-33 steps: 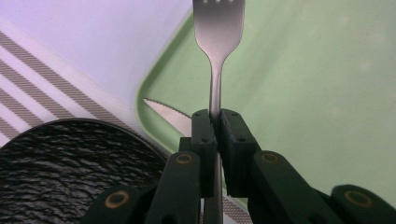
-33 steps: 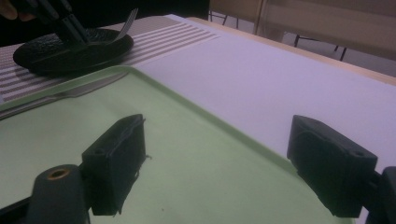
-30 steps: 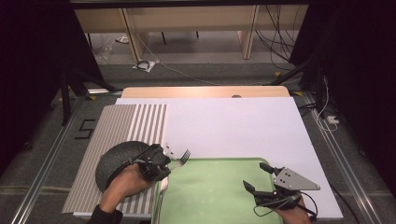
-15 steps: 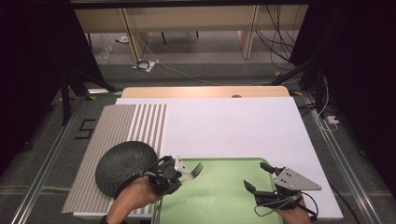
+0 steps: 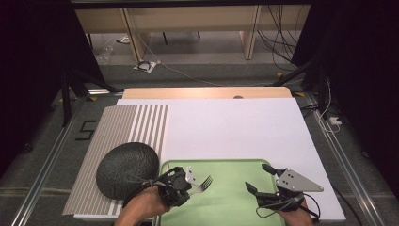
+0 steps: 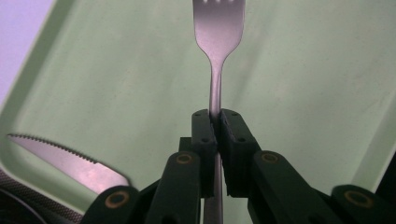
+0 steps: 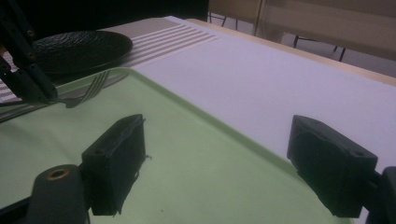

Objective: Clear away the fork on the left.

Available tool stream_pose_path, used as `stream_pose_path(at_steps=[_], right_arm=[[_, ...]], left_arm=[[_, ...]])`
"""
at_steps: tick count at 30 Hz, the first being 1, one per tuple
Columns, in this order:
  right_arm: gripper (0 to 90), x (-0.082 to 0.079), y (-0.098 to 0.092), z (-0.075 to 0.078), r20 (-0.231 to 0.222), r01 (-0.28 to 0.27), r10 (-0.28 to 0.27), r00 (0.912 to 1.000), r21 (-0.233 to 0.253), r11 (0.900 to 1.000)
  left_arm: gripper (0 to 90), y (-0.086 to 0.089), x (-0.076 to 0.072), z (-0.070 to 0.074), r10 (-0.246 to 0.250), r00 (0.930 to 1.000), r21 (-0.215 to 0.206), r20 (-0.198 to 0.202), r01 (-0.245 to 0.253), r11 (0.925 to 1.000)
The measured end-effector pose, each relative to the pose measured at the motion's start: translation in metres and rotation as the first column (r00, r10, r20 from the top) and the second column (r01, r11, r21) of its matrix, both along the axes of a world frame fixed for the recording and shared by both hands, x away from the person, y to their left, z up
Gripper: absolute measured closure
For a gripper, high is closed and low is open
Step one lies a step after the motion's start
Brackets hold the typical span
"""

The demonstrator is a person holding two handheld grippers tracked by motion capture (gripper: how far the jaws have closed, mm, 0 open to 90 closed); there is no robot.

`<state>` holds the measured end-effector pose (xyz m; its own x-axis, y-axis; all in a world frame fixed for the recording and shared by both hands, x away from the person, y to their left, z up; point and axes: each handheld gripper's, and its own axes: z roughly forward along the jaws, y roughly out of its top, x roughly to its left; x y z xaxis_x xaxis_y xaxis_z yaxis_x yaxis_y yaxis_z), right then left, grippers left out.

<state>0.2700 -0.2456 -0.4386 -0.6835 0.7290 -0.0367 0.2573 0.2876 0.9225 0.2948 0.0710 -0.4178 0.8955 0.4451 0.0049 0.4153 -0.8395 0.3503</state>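
My left gripper is shut on the handle of a silver fork, held over the left part of a green tray. In the left gripper view the fork points away with its tines up, clamped between the jaws, and a serrated knife lies on the tray at the lower left. My right gripper stands open over the tray's right part; nothing is between its jaws. The right gripper view has the fork at far left.
A black round plate sits on a grey striped mat left of the tray. White table surface stretches behind the tray. Beyond the table's far edge are the floor, cables and dark stands.
My left gripper has carried the fork rightward and toward the near edge, from above the plate to over the tray's left part. The right gripper has stayed in place, open.
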Motion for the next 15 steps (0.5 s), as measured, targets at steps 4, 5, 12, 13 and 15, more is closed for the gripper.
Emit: stream_pose_path(at_steps=[4, 5, 12, 13, 15], right_arm=[[20.2, 0.0, 0.0, 0.0, 0.0, -0.002, 0.002, 1.0, 0.002, 1.0], [20.2, 0.0, 0.0, 0.0, 0.001, -0.001, 0.001, 1.0, 0.002, 1.0], [20.3, 0.0, 0.0, 0.0, -0.001, 0.0, 0.0, 1.0, -0.003, 1.0], [20.3, 0.0, 0.0, 0.0, 0.0, 0.001, -0.001, 1.0, -0.001, 1.0], [20.2, 0.0, -0.001, 0.0, 0.001, 0.001, -0.001, 1.0, -0.002, 1.0]], left_arm=[[84.5, -0.006, -0.005, -0.004, -0.021, 0.9997, 0.008, -0.009, 0.021, 0.9997], [84.5, -0.007, -0.006, -0.005, -0.02, 0.9997, 0.004, -0.012, 0.02, 0.9998], [84.5, -0.015, -0.012, -0.014, -0.041, 0.9973, 0.006, -0.06, 0.041, 0.9991], [84.4, -0.016, -0.013, -0.014, -0.038, 0.9973, 0.006, -0.063, 0.039, 0.9992], [84.5, -0.016, -0.014, -0.016, -0.042, 0.997, 0.012, -0.064, 0.043, 0.999]])
